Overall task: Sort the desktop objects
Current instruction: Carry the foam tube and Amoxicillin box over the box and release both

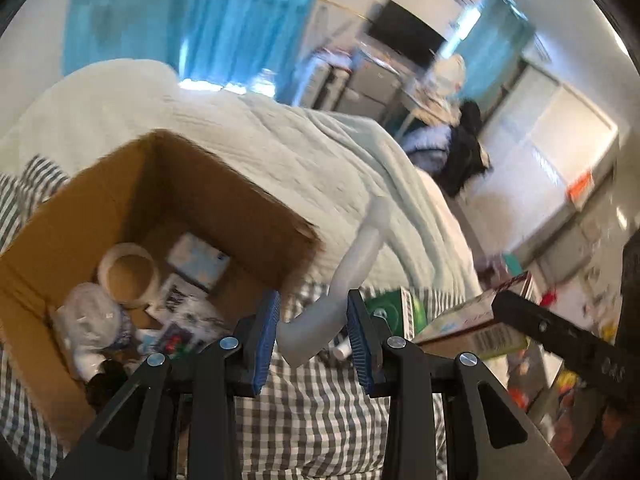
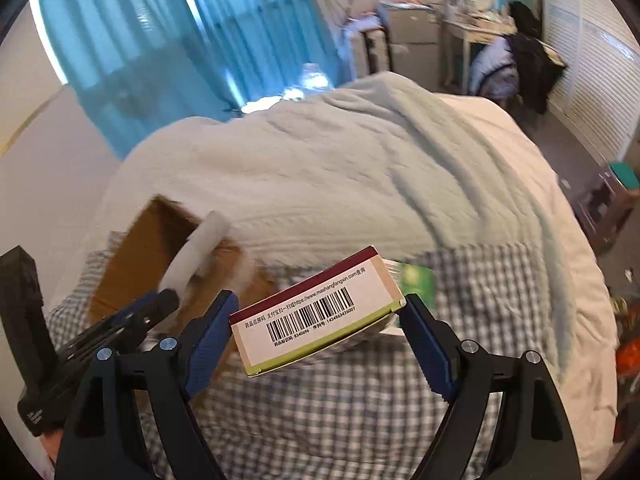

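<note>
Both grippers carry items toward the open brown cardboard box [image 1: 132, 216] at lower left.

The left gripper [image 1: 312, 340] clamps a curved translucent white plastic tube [image 1: 352, 276]; the right gripper [image 2: 320, 332], spread wide, holds a barcoded white medicine carton [image 2: 316, 312]. Each should be centred over the box before release.

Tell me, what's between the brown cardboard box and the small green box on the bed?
Checked grey-and-white sheet, and above it the bent white plastic tube held in the left gripper, in the left wrist view.

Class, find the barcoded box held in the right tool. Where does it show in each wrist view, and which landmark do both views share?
Left wrist view: the barcoded box sits at lower right, tilted, past the left tool's white curved piece.
Right wrist view: the box is at lower centre, between the right tool's pads.
Shared landmark: the open cardboard box, left of centre.
</note>
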The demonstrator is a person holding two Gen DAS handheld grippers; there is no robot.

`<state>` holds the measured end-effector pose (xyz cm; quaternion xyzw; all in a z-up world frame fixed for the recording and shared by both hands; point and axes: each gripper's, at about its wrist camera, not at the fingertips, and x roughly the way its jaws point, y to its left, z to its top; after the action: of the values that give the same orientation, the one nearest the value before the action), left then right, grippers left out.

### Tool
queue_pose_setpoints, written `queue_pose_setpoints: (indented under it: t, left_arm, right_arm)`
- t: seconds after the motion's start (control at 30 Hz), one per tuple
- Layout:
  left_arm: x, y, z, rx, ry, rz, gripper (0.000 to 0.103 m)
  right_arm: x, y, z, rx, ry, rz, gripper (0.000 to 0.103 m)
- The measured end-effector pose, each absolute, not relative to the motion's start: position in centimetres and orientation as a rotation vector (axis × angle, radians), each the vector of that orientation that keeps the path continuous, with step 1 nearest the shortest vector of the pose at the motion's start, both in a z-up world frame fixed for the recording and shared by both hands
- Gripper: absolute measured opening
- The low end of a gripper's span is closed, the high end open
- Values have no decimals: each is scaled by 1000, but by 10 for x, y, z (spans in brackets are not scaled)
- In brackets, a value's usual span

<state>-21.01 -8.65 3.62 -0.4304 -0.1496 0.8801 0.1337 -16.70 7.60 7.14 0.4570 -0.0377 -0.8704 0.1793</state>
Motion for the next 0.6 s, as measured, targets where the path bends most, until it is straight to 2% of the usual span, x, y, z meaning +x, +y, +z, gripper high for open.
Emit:
queue_pose_setpoints:
  t: [0.43,0.57,0.6]
  left_arm:
    - [-201,-199,14,-1372,-454,2763,34]
    - [-198,-220,5,-1395,-476,2787,42]
    - [-197,-224,5,-1384,-495,2792,47]
  right_arm:
    - [-144,-65,78,1190,-143,-2257,82]
    - [-146,-89,62,1202,-177,-2197,84]
    - [-146,-92,60,1210,-174,-2187,84]
